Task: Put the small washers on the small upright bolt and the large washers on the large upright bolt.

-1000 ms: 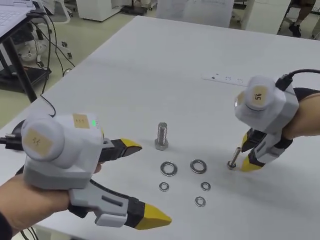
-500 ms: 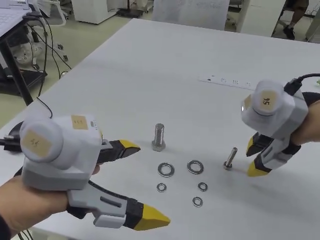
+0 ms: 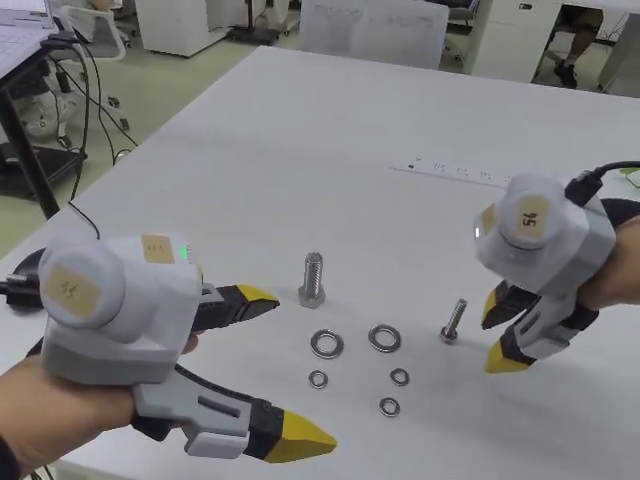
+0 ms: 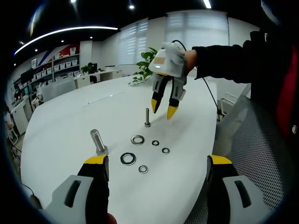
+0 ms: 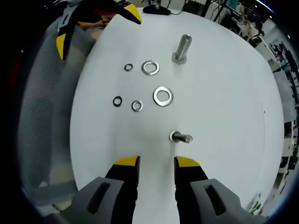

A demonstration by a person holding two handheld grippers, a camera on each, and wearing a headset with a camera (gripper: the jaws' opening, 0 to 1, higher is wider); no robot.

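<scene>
The right tool (image 3: 497, 341) is backing off the small upright steel bolt (image 3: 453, 322), jaws apart, empty. The left tool (image 3: 285, 365) is gaping too; loading the flat steel washers (image 3: 326, 344) is probably beginning.

The large bolt (image 3: 312, 280) stands upright on the table (image 3: 300, 150). The small bolt (image 3: 452, 322) stands to its right, well apart. Before the large bolt, toward the person, lie two large washers (image 3: 326, 344) side by side. Three small washers (image 3: 318, 379) lie still farther before it.
</scene>
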